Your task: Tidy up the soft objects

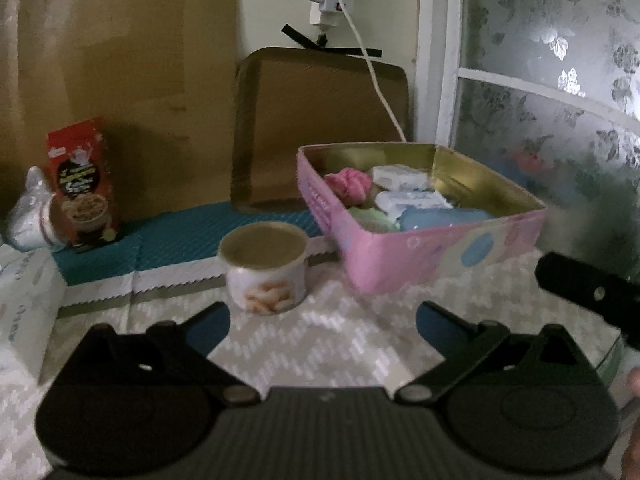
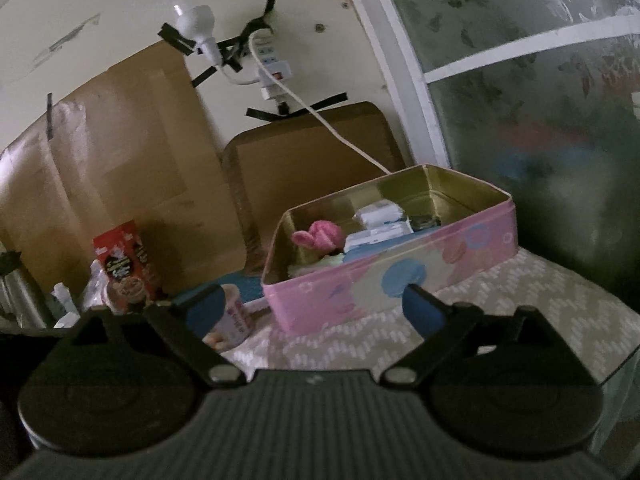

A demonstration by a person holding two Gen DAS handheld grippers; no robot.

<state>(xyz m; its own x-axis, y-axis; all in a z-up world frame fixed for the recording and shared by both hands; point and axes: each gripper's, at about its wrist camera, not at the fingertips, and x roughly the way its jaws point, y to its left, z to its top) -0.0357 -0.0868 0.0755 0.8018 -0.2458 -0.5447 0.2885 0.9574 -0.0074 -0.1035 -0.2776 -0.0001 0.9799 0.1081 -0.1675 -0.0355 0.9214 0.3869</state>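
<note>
Lying beyond each empty hand-held gripper (image 1: 323,330): pink tin (image 1: 420,256).

Glossy metal tin (image 1: 440,256); matt cardboard sheet (image 1: 320,128).

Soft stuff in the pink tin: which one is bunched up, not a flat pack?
The pink cloth, at the tin's far-left end. It is a crumpled, rounded lump; the white packs and the blue piece beside it lie flat.

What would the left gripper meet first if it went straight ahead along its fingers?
Probably the small round tin: it stands just ahead of the open left gripper, slightly off-centre, nearer than the pink tin box. Depth is uncertain.
</note>
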